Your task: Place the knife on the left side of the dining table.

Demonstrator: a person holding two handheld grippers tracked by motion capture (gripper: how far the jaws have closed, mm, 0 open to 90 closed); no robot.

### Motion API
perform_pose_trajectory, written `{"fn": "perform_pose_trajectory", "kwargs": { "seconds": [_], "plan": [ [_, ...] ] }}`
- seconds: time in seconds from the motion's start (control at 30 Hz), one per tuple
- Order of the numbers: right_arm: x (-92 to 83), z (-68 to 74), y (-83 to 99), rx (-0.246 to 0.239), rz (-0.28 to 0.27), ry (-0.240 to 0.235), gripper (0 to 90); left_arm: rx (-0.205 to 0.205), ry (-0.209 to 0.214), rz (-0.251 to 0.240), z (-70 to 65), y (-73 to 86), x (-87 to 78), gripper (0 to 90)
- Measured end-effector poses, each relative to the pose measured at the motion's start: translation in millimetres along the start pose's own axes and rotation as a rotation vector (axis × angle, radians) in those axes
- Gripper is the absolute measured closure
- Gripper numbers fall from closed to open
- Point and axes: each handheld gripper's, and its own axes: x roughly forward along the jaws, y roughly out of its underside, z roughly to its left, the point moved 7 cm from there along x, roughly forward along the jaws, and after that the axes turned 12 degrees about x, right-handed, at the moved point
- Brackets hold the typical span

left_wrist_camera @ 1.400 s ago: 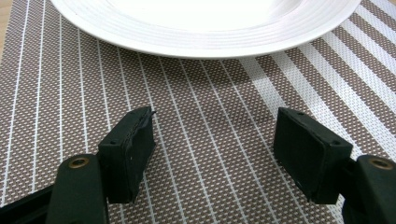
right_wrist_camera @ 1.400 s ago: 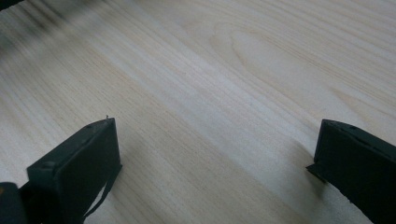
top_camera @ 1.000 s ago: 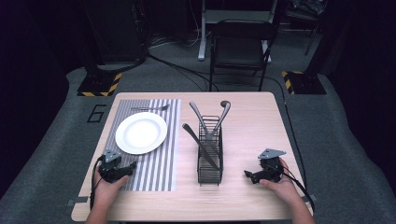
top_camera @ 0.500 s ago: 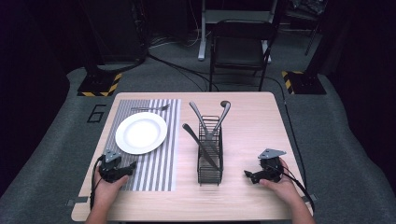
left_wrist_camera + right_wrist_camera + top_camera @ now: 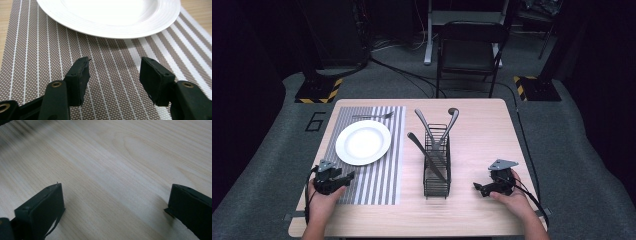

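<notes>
A white plate (image 5: 363,142) lies on a grey striped placemat (image 5: 377,185) at the table's left, with a fork (image 5: 373,116) beyond it. A black wire caddy (image 5: 437,165) in the middle holds a knife (image 5: 424,152), a spoon (image 5: 451,120) and another utensil. My left gripper (image 5: 347,176) rests on the mat's near left corner, pointing at the plate. In the left gripper view the left gripper (image 5: 115,72) is open over the placemat (image 5: 37,50), short of the plate (image 5: 112,15). Its jaws have just been closing, with nothing between them. My right gripper (image 5: 477,187) lies right of the caddy. The right gripper (image 5: 117,202) stands wide open over bare wood.
The wooden table (image 5: 482,130) has bare room right of the caddy. Beyond the far edge stand a black chair (image 5: 469,50) and floor cables on grey carpet. A person's hands hold both grippers at the near edge.
</notes>
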Motion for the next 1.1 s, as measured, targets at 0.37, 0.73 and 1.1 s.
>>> {"fn": "perform_pose_trajectory", "kwargs": {
  "seconds": [0.37, 0.73, 1.1],
  "plan": [
    [0.0, 0.0, 0.0, 0.0, 0.0, 0.0, 0.0, -0.031, -0.001, -0.033, 1.0, -9.8, -12.5, 42.9],
    [0.0, 0.0, 0.0, 0.0, 0.0, 0.0, 0.0, -0.01, 0.024, -0.045, -11.7, -23.5, -21.6, 44.3],
    [0.0, 0.0, 0.0, 0.0, 0.0, 0.0, 0.0, 0.019, 0.059, -0.043, -29.2, -32.4, -23.6, 45.3]
  ]
}}
